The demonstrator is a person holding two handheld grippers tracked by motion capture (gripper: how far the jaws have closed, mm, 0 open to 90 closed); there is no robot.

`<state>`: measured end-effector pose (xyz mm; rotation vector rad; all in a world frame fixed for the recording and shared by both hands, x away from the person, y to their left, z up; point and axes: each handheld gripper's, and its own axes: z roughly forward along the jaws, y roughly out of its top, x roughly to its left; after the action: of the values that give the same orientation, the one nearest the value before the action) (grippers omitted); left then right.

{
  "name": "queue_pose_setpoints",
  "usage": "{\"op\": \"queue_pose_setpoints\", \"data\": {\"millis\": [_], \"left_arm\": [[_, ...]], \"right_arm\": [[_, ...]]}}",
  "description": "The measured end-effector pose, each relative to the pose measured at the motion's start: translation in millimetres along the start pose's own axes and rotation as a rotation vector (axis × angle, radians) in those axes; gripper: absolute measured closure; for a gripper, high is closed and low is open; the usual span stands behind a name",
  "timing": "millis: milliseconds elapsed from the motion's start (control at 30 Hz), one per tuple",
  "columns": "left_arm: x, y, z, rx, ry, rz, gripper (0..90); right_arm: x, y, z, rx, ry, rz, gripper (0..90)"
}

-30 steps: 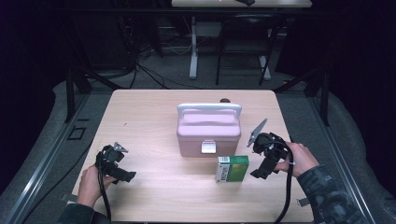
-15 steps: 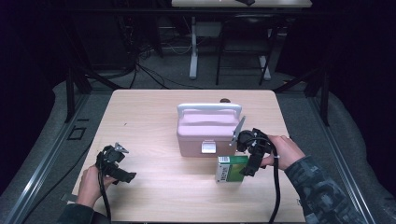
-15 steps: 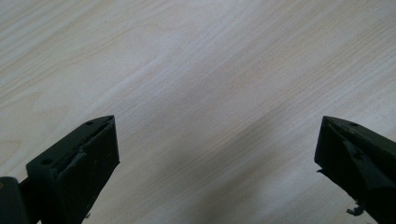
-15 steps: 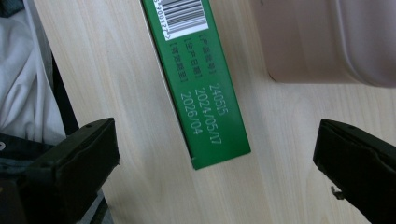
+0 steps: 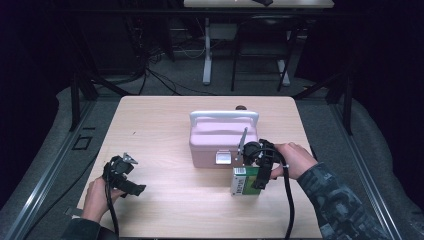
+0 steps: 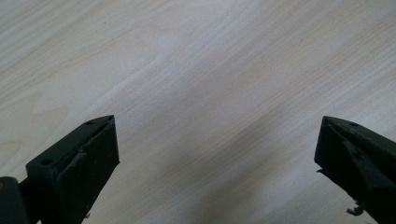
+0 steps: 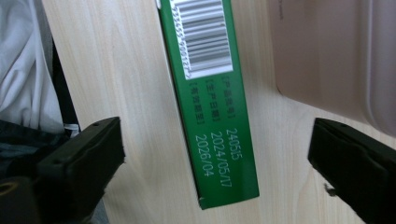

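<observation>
A small green cardboard box [image 5: 246, 181] with a white barcode label stands on the pale wooden table [image 5: 160, 130], near the front edge and right of centre, just in front of the right near corner of a pink plastic case [image 5: 220, 142] with a white carry handle and a white latch. The right gripper [image 5: 261, 172], held in the person's right hand [image 5: 295, 160], hovers directly over the green box. In the right gripper view its two black jaws stand wide apart on either side of the box [image 7: 210, 102], with bare wood visible between each pad and the carton, so nothing is grasped; the jaws have just been closing a little with the box between them. The pink case [image 7: 327, 60] shows beside the box in that view.

The left gripper [image 5: 131, 189] rests low at the table's near left, well apart from the box, in the person's left hand [image 5: 95, 192]. In the left gripper view its jaws are spread wide over bare wood [image 6: 201, 93], released and holding nothing.
</observation>
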<state>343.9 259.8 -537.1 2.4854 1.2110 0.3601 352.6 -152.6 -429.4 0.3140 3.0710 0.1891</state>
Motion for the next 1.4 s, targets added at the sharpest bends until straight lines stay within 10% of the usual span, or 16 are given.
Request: {"op": "queue_pose_setpoints", "data": {"millis": [833,1400], "left_arm": [[0.5,1.2,0.4,0.013,-0.01,0.012,0.0],[-0.9,0.9,1.8,0.026,-0.006,0.018,0.0]], "right_arm": [[-0.6,29.6,17.7,0.129,0.06,-0.063,50.2],[-0.1,31.9,22.1,0.151,0.043,-0.08,60.3]]}}
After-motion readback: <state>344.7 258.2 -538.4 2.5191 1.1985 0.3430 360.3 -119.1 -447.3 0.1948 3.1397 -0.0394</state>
